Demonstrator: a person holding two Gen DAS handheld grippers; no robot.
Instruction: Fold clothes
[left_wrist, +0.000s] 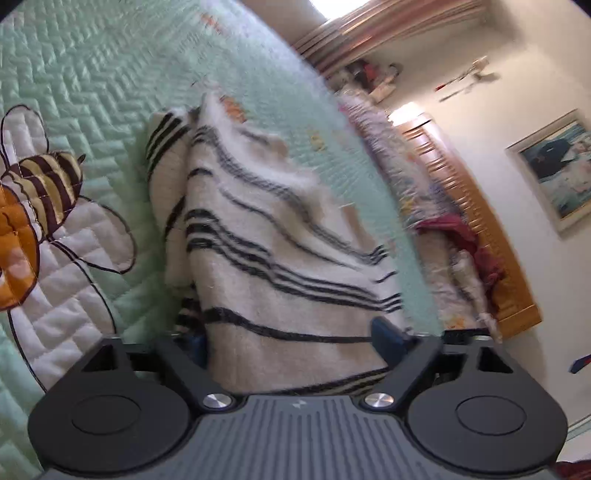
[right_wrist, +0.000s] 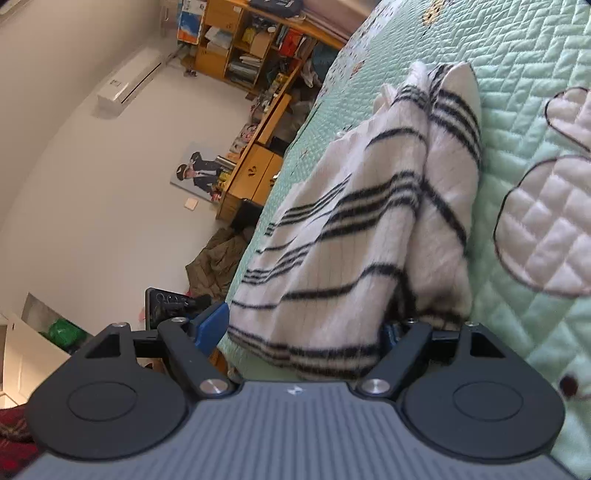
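A white knit garment with black stripes (left_wrist: 280, 258) lies bunched on a mint green quilted bedspread (left_wrist: 92, 62). In the left wrist view it runs from the bed straight into my left gripper (left_wrist: 293, 345). That gripper's blue pads (left_wrist: 388, 341) stand wide apart, open, with the cloth filling the gap. The right wrist view shows the same garment (right_wrist: 351, 229) folded lengthwise. Its near end sits between the spread fingers of my right gripper (right_wrist: 299, 328), also open. The left blue pad (right_wrist: 212, 325) is bare beside the cloth, and the right pad is mostly hidden under it.
A stitched bee (left_wrist: 40, 192) and white flower patches (right_wrist: 546, 229) decorate the quilt. Beyond the bed's edge are a wooden headboard (left_wrist: 491, 236), red clothes (left_wrist: 461, 236), wooden shelves and a desk (right_wrist: 255, 166), an air conditioner (right_wrist: 129, 81) and clothes on the floor (right_wrist: 218, 258).
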